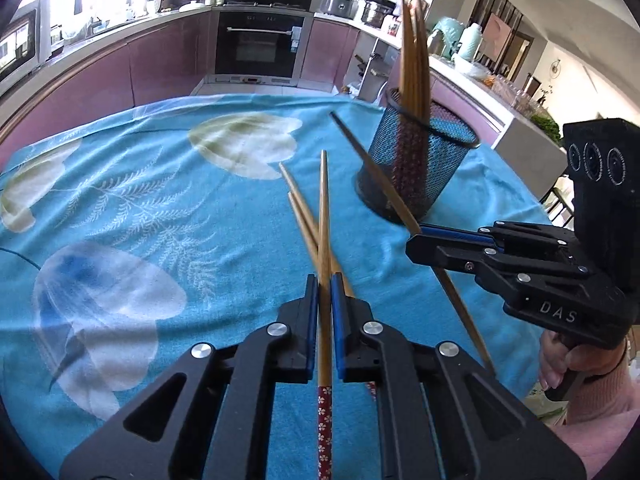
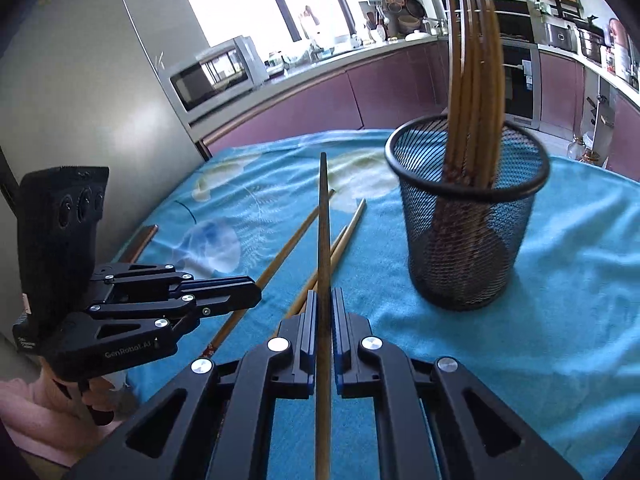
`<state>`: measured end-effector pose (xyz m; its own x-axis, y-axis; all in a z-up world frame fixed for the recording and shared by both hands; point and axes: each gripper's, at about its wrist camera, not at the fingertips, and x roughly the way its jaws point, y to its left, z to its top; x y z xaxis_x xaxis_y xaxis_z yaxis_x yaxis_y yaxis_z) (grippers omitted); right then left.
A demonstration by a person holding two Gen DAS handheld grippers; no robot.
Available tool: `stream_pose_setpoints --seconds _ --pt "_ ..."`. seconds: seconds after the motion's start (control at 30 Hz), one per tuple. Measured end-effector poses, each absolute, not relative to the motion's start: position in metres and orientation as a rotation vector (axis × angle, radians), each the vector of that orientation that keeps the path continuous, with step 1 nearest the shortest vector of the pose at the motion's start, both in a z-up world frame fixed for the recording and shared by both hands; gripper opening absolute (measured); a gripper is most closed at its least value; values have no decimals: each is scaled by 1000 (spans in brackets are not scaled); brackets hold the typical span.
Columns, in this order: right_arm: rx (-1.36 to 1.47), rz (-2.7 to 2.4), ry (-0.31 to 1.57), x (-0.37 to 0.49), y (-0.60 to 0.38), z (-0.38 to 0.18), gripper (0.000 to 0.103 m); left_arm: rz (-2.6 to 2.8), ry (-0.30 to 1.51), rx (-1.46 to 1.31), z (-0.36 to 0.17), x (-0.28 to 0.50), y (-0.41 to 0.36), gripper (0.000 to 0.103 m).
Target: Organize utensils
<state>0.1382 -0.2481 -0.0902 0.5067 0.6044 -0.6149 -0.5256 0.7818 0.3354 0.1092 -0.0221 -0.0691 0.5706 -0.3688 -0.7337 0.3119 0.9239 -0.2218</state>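
Both grippers, left (image 1: 324, 280) and right (image 2: 324, 294), apparently each clamp one chopstick (image 1: 324, 216) (image 2: 323, 216) lengthwise between their fingers.

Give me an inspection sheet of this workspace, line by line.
Surface: blue floral cloth covering the table.
Job's things: mesh holder upright with several chopsticks; two loose chopsticks on the cloth.
Clutter: nothing seen.
Grippers: left gripper shut on a bamboo chopstick; right gripper shut on a dark chopstick.
Cables: nothing seen.
Surroundings: kitchen counters, oven, microwave.
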Motion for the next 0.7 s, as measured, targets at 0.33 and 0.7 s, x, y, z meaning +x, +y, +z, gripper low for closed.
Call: stream_pose_setpoints --seconds 0.33,0.7 --pt "196 685 703 133 -278 -65 6 -494 797 -130 -28 99 -20 8" --pt "221 677 620 129 -300 -44 6 -548 720 -164 6 90 -18 7"
